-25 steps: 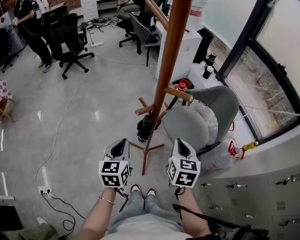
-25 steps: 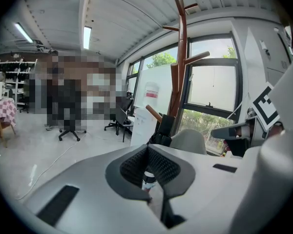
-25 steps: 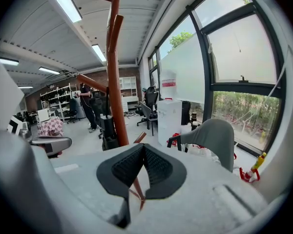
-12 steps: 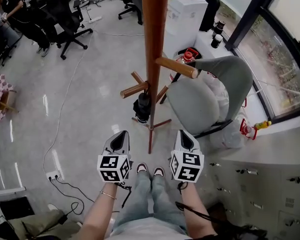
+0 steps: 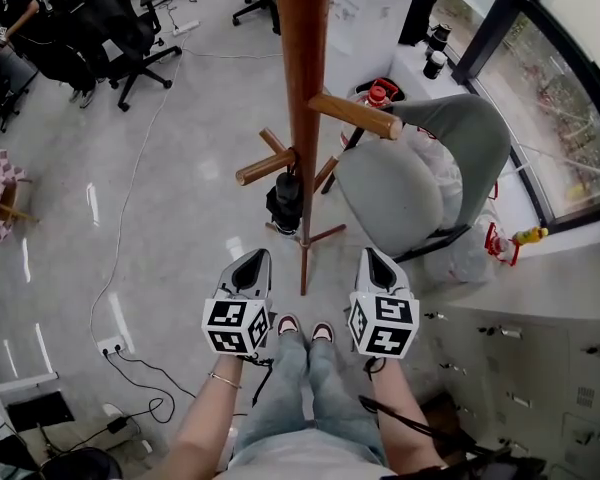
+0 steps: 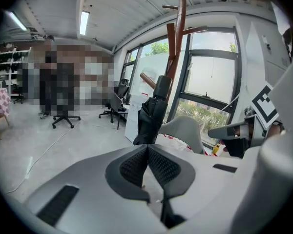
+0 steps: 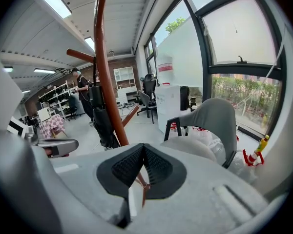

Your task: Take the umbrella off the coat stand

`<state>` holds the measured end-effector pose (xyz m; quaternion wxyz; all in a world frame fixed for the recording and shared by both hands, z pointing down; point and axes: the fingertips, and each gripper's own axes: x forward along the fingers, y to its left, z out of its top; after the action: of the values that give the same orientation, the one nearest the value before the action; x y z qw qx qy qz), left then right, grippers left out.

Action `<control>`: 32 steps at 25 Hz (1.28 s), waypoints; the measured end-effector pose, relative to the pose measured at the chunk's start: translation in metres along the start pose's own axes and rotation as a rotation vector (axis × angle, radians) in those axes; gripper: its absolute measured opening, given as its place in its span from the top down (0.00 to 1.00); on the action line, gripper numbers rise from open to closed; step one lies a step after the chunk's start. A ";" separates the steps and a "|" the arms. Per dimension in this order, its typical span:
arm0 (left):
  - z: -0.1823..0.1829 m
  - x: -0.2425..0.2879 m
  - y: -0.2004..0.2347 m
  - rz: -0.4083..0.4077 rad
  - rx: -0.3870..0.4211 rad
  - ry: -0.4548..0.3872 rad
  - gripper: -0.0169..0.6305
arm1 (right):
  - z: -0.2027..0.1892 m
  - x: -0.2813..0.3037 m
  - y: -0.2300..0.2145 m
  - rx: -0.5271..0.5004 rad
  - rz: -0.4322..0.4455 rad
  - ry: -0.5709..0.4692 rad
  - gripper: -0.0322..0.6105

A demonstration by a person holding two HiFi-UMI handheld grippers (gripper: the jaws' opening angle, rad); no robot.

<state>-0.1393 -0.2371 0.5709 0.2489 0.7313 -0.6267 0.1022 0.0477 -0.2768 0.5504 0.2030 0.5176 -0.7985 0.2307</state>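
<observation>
The wooden coat stand (image 5: pixel 302 118) rises just in front of me, with pegs sticking out low on its pole. A black folded umbrella (image 5: pixel 285 200) hangs from a lower peg beside the pole. My left gripper (image 5: pixel 250 265) and right gripper (image 5: pixel 372 260) are held side by side short of the stand, one to each side of its foot, touching nothing. Both are shut and empty. In the left gripper view the umbrella (image 6: pixel 151 113) hangs straight ahead beyond the shut jaws of the left gripper (image 6: pixel 147 147). In the right gripper view the pole (image 7: pixel 107 82) and umbrella (image 7: pixel 101 121) stand ahead and left of the right gripper (image 7: pixel 143 147).
A grey chair (image 5: pixel 420 183) with white bags stands right of the stand, with a white cabinet (image 5: pixel 365 18) behind it. Grey drawer units (image 5: pixel 520 368) line the right side under the window. Black office chairs (image 5: pixel 110 28) and a floor cable (image 5: pixel 130 268) lie to the left.
Both grippers have sunk lower in front of me and stay shut. The head view has tipped further down, so the stand's foot and umbrella sit higher in the picture.
</observation>
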 end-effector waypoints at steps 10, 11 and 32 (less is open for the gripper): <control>0.007 0.010 -0.010 -0.076 0.024 -0.003 0.79 | -0.007 -0.003 -0.005 0.050 -0.009 0.022 0.94; 0.007 0.012 -0.010 -0.081 0.027 0.001 0.79 | -0.007 -0.004 -0.006 0.053 -0.011 0.022 0.94; 0.005 0.062 -0.009 -0.161 0.075 0.043 0.55 | -0.040 -0.013 -0.020 0.113 -0.073 0.065 0.94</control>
<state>-0.1191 -0.2920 0.5930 0.2420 0.7858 -0.5562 0.1208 0.0743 -0.2509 0.5789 0.2075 0.5493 -0.7578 0.2847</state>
